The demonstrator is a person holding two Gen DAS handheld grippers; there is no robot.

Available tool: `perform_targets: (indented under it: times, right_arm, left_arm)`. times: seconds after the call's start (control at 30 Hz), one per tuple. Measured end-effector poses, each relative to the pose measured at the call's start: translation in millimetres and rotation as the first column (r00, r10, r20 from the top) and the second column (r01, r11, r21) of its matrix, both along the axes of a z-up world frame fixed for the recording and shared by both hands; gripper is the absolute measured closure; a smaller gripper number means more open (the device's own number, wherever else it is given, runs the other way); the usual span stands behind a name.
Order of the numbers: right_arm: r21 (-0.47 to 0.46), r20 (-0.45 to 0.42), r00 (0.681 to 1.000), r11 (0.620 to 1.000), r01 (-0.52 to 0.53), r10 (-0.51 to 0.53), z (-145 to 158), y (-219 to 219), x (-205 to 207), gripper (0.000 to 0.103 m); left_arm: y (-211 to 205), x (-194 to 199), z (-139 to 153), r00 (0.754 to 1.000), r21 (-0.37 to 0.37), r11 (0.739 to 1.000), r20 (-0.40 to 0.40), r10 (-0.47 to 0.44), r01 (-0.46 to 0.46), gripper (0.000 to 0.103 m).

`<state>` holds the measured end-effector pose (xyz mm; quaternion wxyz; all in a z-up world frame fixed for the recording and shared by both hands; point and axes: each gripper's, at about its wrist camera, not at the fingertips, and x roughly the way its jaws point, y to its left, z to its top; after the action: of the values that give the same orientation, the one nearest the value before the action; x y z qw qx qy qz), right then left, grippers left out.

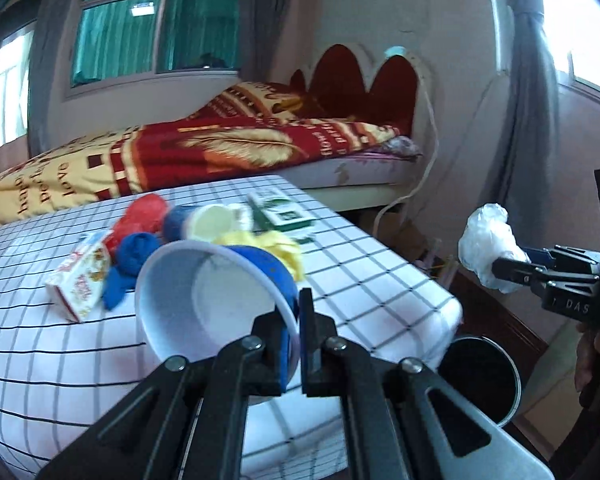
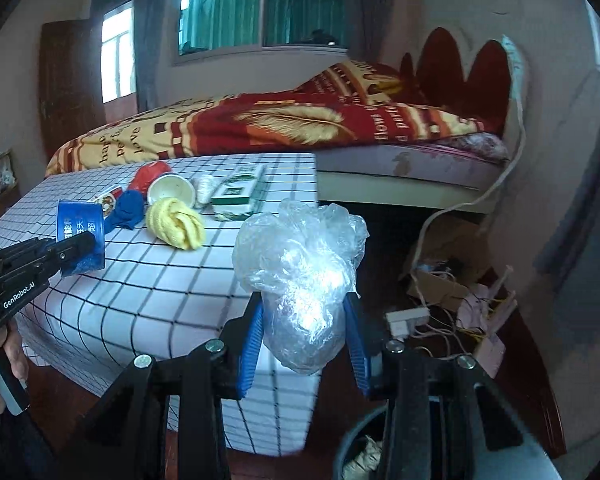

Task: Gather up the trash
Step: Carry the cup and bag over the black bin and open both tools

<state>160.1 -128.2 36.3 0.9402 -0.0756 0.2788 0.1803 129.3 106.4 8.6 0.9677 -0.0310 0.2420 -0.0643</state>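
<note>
My left gripper (image 1: 296, 320) is shut on the rim of a blue paper cup (image 1: 204, 296) with a white inside, held tilted above the checked tablecloth (image 1: 380, 264). The right wrist view shows the same cup (image 2: 80, 226) in the left gripper (image 2: 78, 250) at the left. My right gripper (image 2: 304, 308) is shut on a crumpled clear plastic bag (image 2: 300, 256), its blue pads pressing both sides. In the left wrist view that bag (image 1: 484, 240) hangs off the table's right side in the right gripper (image 1: 500, 270). A round dark trash bin (image 1: 480, 376) stands on the floor by the table corner.
On the table lie a red wad (image 2: 152, 174), a blue cloth (image 2: 130, 208), a yellow knotted cloth (image 2: 176, 224), a pale cup (image 2: 172, 192), a green-and-white box (image 2: 240, 192) and a snack carton (image 1: 80, 280). The bin (image 2: 364, 452) holds crumpled paper. Bed behind; cables and cardboard (image 2: 440, 280) on the floor.
</note>
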Motion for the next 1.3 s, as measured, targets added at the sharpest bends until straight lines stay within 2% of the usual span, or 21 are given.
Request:
perform_targets:
  times: [0.27, 0.53, 0.87, 1.07, 1.3]
  right_arm:
    - [0.035, -0.046, 0.991, 0.991, 0.126, -0.124, -18.8, -60.8, -13.1, 0.062]
    - [0.045, -0.066, 0.977, 0.978, 0.204, -0.201, -27.9, -104.8, -21.8, 0.062]
    - [0.046, -0.088, 0.951, 0.953, 0.3, -0.295, -36.5, -157.0, -37.9, 0.062]
    - [0.042, -0.111, 0.944, 0.948, 0.316, -0.31, -48.9, -176.5, -48.9, 0.062]
    - [0.033, -0.16, 0.94, 0.951, 0.309, -0.3, -70.9, -189.7, -51.7, 0.062]
  left_arm:
    - [-49.6, -1.6, 0.0, 0.994, 0.006, 0.994, -0.005, -0.112, 0.112, 0.098]
    - [-104.4, 1.9, 0.4, 0.973, 0.009, 0.973, -0.011, -0.231, 0.231, 0.098]
    - [-173.5, -3.4, -6.6, 0.917, -0.008, 0.918, -0.031, -0.397, 0.397, 0.098]
    - [-204.5, -7.9, -15.2, 0.879, -0.016, 0.881, -0.062, -0.473, 0.473, 0.098]
    - [-227.6, -7.1, -38.1, 0.843, -0.038, 0.852, -0.129, -0.523, 0.523, 0.098]
